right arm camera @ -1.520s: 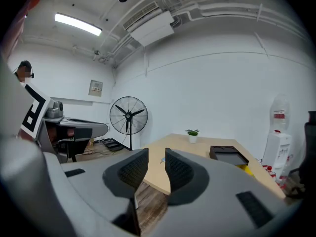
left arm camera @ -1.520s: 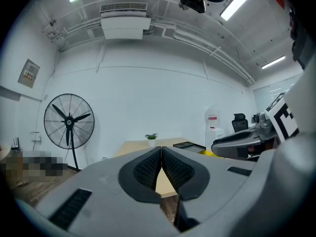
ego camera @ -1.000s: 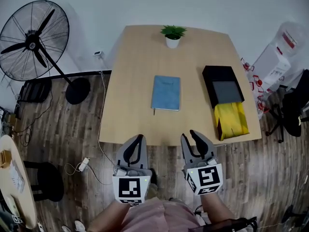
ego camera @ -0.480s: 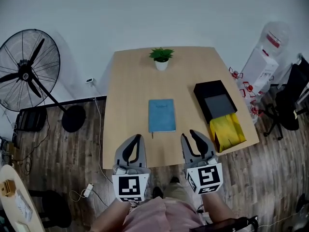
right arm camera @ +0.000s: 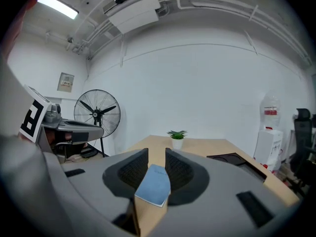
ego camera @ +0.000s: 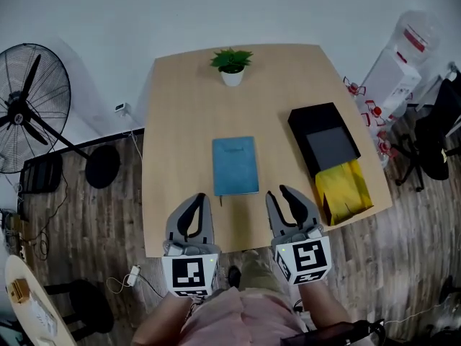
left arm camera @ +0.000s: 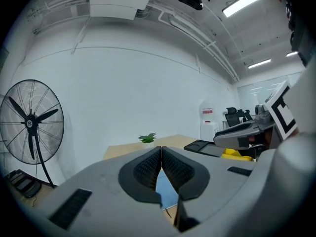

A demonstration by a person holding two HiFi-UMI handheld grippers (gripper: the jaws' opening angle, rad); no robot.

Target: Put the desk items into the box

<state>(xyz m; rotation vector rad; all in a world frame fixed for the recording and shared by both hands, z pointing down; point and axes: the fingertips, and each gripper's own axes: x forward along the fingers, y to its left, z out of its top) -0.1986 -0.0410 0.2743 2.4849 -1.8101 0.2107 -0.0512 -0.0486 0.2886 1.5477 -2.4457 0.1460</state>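
On the light wooden desk (ego camera: 180, 121) a blue notebook (ego camera: 235, 166) lies in the middle, with a small potted plant (ego camera: 232, 65) at the far edge. A black box (ego camera: 325, 139) stands open at the right, and a yellow item (ego camera: 344, 191) lies against its near end. My left gripper (ego camera: 200, 202) hovers over the desk's near edge, shut and empty; its jaws meet at the tip (left arm camera: 161, 149). My right gripper (ego camera: 282, 195) hangs beside it, open and empty (right arm camera: 156, 154), and the notebook (right arm camera: 154, 185) shows through its gap.
A large standing fan (ego camera: 29, 114) is on the floor to the left. At the right are a water dispenser (ego camera: 403, 56) and a black office chair (ego camera: 439, 143). A round side table (ego camera: 29, 308) and cables lie at the lower left.
The desk has come nearer and shifted in view as the person moved up to it. Both grippers now reach over its near edge, their jaws unchanged.
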